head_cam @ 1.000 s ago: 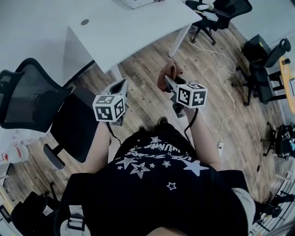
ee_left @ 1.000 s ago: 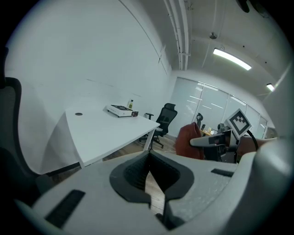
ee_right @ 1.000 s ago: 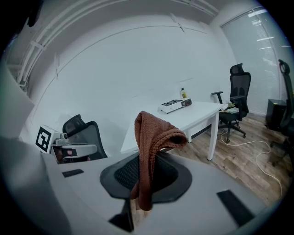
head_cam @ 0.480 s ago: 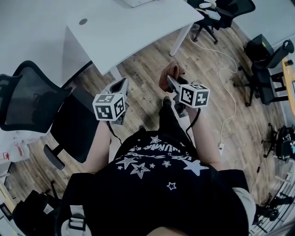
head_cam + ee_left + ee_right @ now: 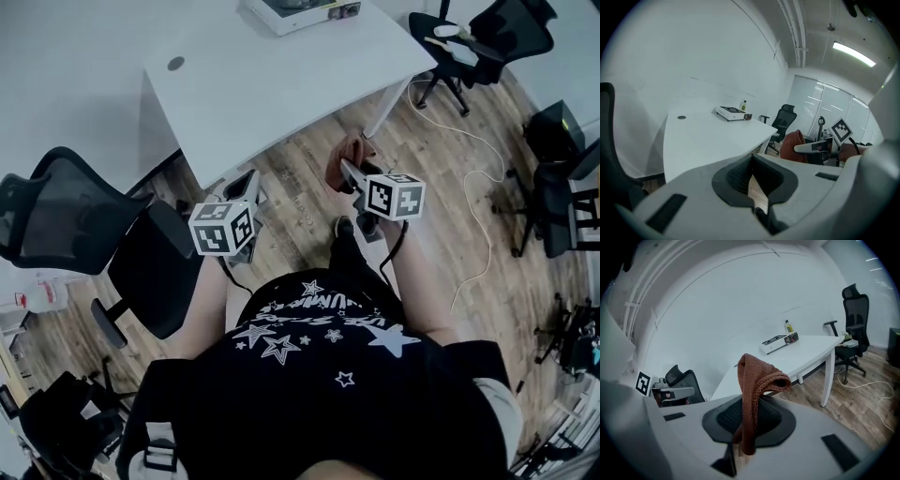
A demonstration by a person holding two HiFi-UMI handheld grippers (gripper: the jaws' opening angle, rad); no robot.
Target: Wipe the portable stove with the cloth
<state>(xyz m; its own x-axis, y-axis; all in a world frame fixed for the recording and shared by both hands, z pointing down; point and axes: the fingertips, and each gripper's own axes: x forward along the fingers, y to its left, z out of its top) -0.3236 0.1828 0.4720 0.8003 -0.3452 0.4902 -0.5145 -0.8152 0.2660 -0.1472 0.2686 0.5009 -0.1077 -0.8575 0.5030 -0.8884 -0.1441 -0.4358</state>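
The person stands on the wooden floor a little back from the white tabletop, holding both tools out in front of a black star-printed shirt. The right tongs are clenched on the cloth. It is a rust-brown knitted piece that rises from between the pads, folds over at its top and droops to one side. The cloth hangs in the air over the floor, well apart from the tabletop. The left tongs are closed on nothing, with only floor showing through the narrow gap behind the tips. They are held beside the right pair, near the tabletop's corner. The portable stove, a flat pale box with a dark panel, sits at the far end of the tabletop, with a small bottle just beside it. A black mesh office chair stands to the person's left. Other black chairs stand off the tabletop's right side, where a white cable trails across the floor.
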